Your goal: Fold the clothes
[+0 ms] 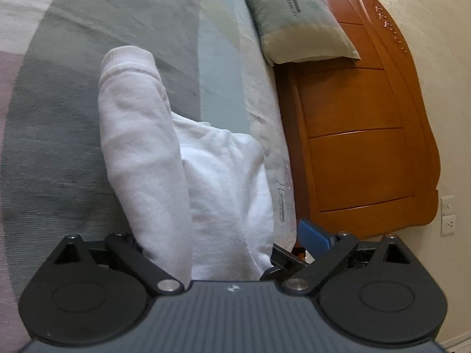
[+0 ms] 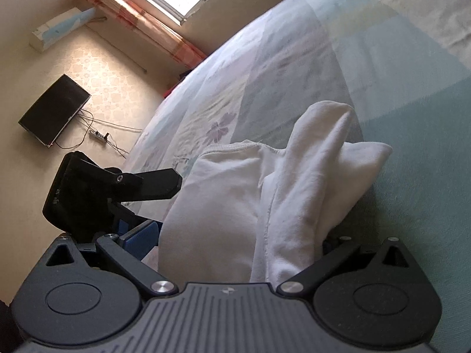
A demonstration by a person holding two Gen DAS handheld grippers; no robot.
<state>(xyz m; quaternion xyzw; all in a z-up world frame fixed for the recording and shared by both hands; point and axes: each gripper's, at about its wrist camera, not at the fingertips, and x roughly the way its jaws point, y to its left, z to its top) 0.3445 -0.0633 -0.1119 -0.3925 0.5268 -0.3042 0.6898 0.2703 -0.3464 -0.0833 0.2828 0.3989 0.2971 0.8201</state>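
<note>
Closest in, on the left wrist view: white sweatshirt (image 1: 223,176) bunched thick between the spread links of the left gripper (image 1: 229,244), fingertips buried under cloth. Cannot tell whether clamped or merely cradling. Same on the right wrist view: right gripper (image 2: 235,235) with links wide, one blue pad (image 2: 141,232) just beside the cloth, the other side hidden; grip not readable either.

A little further out, one sleeve (image 1: 138,135) lying forward over the body of the garment, ending in a ribbed cuff (image 1: 126,58).

Likely soft, light and limp, with some fleece bulk: bound to sag and slump wherever unsupported, unlikely to slip from rubber pads, nothing fragile. Best taken at stitched edges such as hem, shoulder seam or cuff, pinching one layer rather than a wad, with both grips kept apart for tension.

Beyond, the bed cover (image 1: 73,117) under everything; farther off, a pillow (image 1: 294,20) against the wooden headboard (image 1: 353,147).
</note>
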